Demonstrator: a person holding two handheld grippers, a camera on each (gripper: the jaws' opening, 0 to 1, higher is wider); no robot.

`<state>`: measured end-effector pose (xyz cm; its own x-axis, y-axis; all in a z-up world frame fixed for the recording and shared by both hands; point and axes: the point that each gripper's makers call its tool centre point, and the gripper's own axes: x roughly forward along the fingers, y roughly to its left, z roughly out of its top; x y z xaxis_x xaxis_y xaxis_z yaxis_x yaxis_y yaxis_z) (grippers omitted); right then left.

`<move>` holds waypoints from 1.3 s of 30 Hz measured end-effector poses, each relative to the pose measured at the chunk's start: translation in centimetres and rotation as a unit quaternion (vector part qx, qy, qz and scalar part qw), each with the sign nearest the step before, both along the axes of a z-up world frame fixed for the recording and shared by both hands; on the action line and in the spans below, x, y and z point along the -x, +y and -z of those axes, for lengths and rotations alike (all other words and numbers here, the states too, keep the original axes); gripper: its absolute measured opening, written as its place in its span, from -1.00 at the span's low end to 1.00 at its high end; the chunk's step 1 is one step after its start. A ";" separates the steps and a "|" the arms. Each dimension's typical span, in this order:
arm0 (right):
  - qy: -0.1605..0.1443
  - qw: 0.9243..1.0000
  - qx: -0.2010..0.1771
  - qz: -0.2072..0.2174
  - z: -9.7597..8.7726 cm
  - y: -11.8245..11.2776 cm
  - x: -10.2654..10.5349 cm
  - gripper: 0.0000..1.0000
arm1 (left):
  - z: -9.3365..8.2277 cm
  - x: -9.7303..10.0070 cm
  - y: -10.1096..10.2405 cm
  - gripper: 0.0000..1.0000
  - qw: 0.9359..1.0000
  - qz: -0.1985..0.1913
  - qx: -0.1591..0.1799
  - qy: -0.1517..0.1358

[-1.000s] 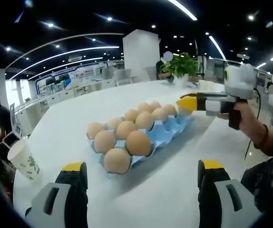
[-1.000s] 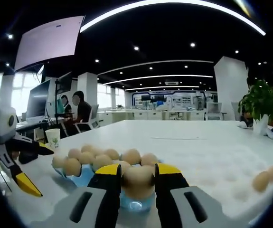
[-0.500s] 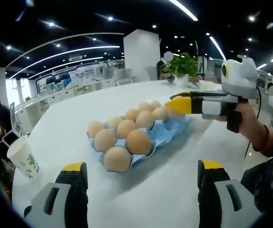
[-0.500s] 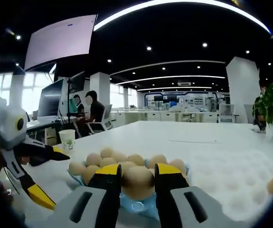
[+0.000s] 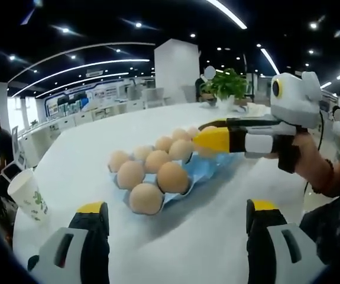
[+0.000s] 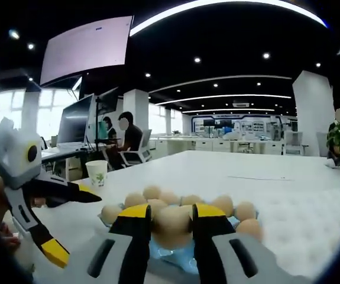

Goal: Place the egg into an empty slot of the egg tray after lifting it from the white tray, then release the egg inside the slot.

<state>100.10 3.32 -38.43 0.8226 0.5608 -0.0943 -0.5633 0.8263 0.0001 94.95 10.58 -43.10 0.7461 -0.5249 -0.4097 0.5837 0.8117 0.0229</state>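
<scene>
Right claw (image 6: 171, 220): clamped on an egg (image 6: 171, 226), held just above the near end of the egg tray (image 6: 184, 260).
Left claw (image 5: 175, 228): jaws spread wide, nothing between them, hovering over the tabletop (image 5: 217, 236) short of the tray.
Egg tray: blue, most slots filled; which slot is free under the egg is hidden.
Done: egg lifted and carried to the tray.
Left: lower it into an empty slot, then let go.
</scene>
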 end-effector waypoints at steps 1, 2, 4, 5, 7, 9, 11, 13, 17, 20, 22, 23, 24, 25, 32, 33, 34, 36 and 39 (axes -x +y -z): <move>0.000 1.000 0.002 -0.005 0.2 0.2 0.0 -0.44 | 0.1 0.0 0.0 0.98 1.000 0.000 -0.002 0.000; 0.000 1.000 0.001 -0.008 0.3 0.4 0.1 -0.44 | 0.1 0.0 0.0 0.98 1.000 -0.002 -0.004 0.001; 0.004 1.000 0.007 -0.012 0.7 0.7 0.1 -0.44 | 0.1 0.0 0.0 0.98 1.000 -0.002 0.000 0.001; 0.006 1.000 0.010 -0.011 0.9 0.7 0.1 -0.44 | 0.1 0.0 -0.1 0.99 1.000 -0.002 0.002 0.001; 0.012 1.000 0.012 -0.011 1.4 0.7 -0.1 -0.44 | 0.1 0.0 -0.1 0.99 1.000 -0.001 0.003 0.001; 0.015 1.000 0.010 -0.012 1.6 0.6 -0.1 -0.44 | 0.1 -0.1 -0.2 0.99 1.000 -0.002 0.002 0.000; 0.014 1.000 0.012 -0.019 1.6 0.8 0.1 -0.44 | 0.1 -0.1 -0.2 0.99 1.000 -0.002 0.004 -0.001; 0.018 0.999 0.017 -0.024 2.0 1.1 0.2 -0.43 | 0.2 -0.1 -0.4 1.00 1.000 0.001 0.000 -0.002; 0.019 0.999 0.020 -0.025 2.2 1.2 0.1 -0.43 | 0.2 -0.1 -0.5 0.99 1.000 0.000 0.002 0.000; 0.022 0.999 0.022 -0.024 2.5 1.1 0.0 -0.43 | 0.1 -0.1 -0.4 1.00 1.000 -0.002 0.007 -0.001; 0.025 0.999 0.023 -0.021 2.7 1.0 0.0 -0.43 | 0.0 -0.1 -0.4 1.00 1.000 -0.003 0.007 -0.003; 0.025 0.999 0.024 -0.022 2.8 1.0 0.0 -0.43 | 0.0 -0.1 -0.3 1.00 1.000 -0.004 0.007 -0.002; 0.027 0.999 0.026 -0.028 3.0 1.2 0.1 -0.43 | -0.1 -0.2 -0.3 1.00 1.000 -0.004 0.006 -0.003; 0.030 0.999 0.030 -0.025 3.2 1.1 0.1 -0.43 | 0.0 -0.2 -0.2 1.00 1.000 -0.005 0.006 -0.002; 0.036 0.999 0.032 -0.023 3.7 0.9 0.0 -0.44 | 0.3 -0.1 -0.3 1.00 1.000 -0.001 -0.001 0.002; 0.037 0.999 0.031 -0.024 3.7 0.9 0.0 -0.44 | 0.3 -0.1 -0.3 1.00 1.000 -0.001 0.000 0.002; 0.037 0.999 0.031 -0.024 3.7 0.9 0.0 -0.44 | 0.3 -0.1 -0.3 1.00 1.000 -0.001 0.001 0.002; 0.037 0.999 0.031 -0.024 3.7 0.9 0.1 -0.44 | 0.3 -0.1 -0.3 1.00 1.000 -0.003 0.000 0.002; 0.035 0.999 0.032 -0.024 3.7 0.9 0.1 -0.44 | 0.2 -0.1 -0.2 1.00 1.000 -0.003 0.000 0.002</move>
